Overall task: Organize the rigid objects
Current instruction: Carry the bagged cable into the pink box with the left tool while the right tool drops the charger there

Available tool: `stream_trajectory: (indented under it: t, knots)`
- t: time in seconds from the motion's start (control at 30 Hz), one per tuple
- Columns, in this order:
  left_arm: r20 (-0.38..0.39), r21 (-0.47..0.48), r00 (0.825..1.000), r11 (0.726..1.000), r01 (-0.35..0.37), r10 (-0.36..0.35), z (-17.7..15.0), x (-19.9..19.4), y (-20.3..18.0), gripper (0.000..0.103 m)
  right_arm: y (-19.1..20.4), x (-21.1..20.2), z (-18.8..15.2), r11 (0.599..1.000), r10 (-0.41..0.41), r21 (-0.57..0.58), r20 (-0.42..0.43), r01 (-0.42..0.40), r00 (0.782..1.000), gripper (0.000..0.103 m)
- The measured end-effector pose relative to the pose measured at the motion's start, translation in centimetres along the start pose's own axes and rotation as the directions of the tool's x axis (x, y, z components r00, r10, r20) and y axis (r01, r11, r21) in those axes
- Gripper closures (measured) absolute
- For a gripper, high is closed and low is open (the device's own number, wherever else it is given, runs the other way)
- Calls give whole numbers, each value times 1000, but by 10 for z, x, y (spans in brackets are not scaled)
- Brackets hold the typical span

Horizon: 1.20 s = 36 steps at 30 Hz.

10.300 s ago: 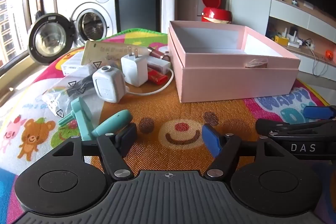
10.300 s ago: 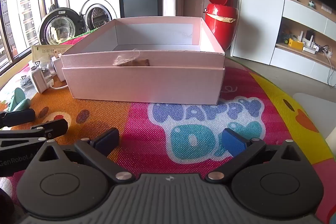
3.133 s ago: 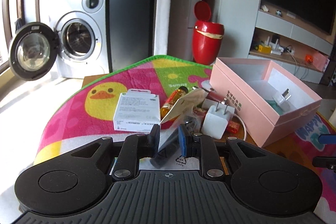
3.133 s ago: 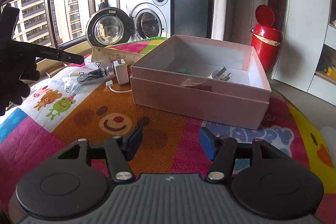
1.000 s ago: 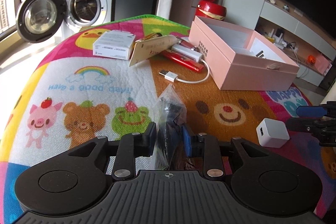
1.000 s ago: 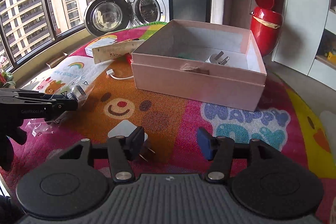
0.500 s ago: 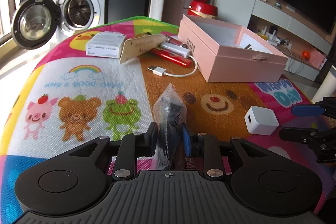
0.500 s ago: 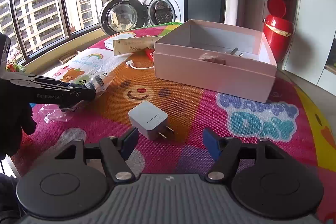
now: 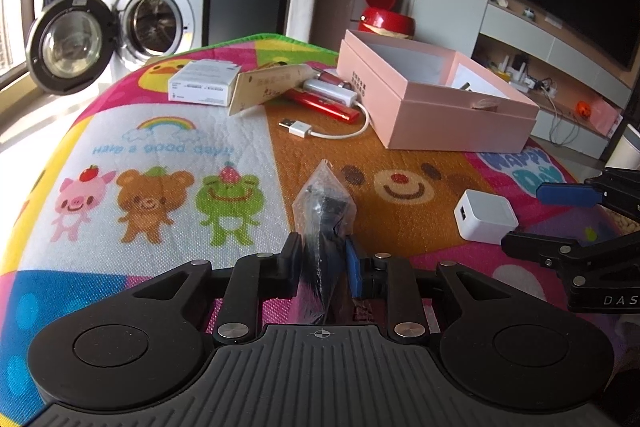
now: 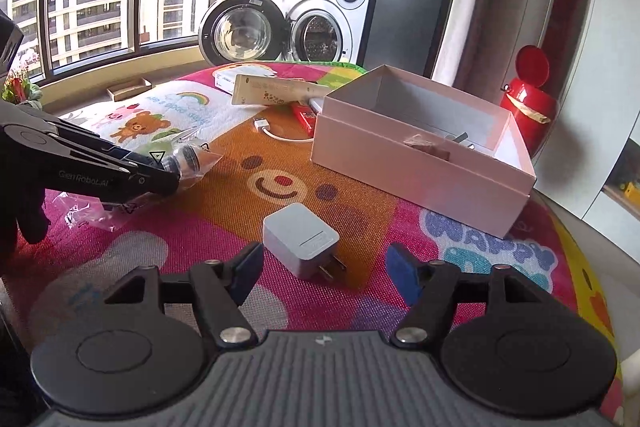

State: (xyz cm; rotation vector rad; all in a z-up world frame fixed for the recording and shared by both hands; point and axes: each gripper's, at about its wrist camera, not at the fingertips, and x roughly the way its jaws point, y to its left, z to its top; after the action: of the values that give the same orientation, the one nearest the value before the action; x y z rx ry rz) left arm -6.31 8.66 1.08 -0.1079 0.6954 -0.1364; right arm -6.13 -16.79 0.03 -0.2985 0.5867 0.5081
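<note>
left gripper [image 9: 323, 254]: your jaws are clamped on the clear bag [image 9: 325, 211] with a dark item inside; they have just been closing a little tighter on it
clear bag: sticks up and forward out of your left jaws, above the play mat [image 9: 160, 147]
right gripper [image 10: 323, 271]: your jaws stand apart, nothing pressed; they have just been opening
white charger [image 10: 301, 239]: lies on the mat just ahead of your right jaws, prongs toward the camera, touching neither pad; in the left view [image 9: 485, 222] it sits right beside your right gripper's fingers
pink box [image 10: 420, 155]: open, on the mat beyond the charger; something with metal prongs shows inside, the rest is hard to read
cable [image 9: 320, 131]: white USB lead, curls on the mat beside the box's near left corner
red stick [image 9: 324, 103]: lies by the cable, close to the box
white carton [image 9: 202, 83]: far left of the pile, a tan card [image 9: 268, 87] leaning beside it
your hand [image 10: 20, 211]: dark glove, holds the left gripper at frame left
</note>
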Motion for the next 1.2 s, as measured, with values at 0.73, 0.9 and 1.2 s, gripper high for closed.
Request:
stream_trajectory:
  t: [0.73,0.9,1.2]
  knots:
    - [-10,138,998,989,60,-59,-19,-22,-25,79,-8,-2,0,999,43,-15,-44,-44,998,54]
    - [-25,157,985,972,172,-171,-9,-33,-41,79,-33,-31,2,1000,-13,12,13,13,1000,54]
    - [217,201,937,952,231,-273,127,-36,-59,79,-89,-59,69,991,-117,82,208,102,971,54]
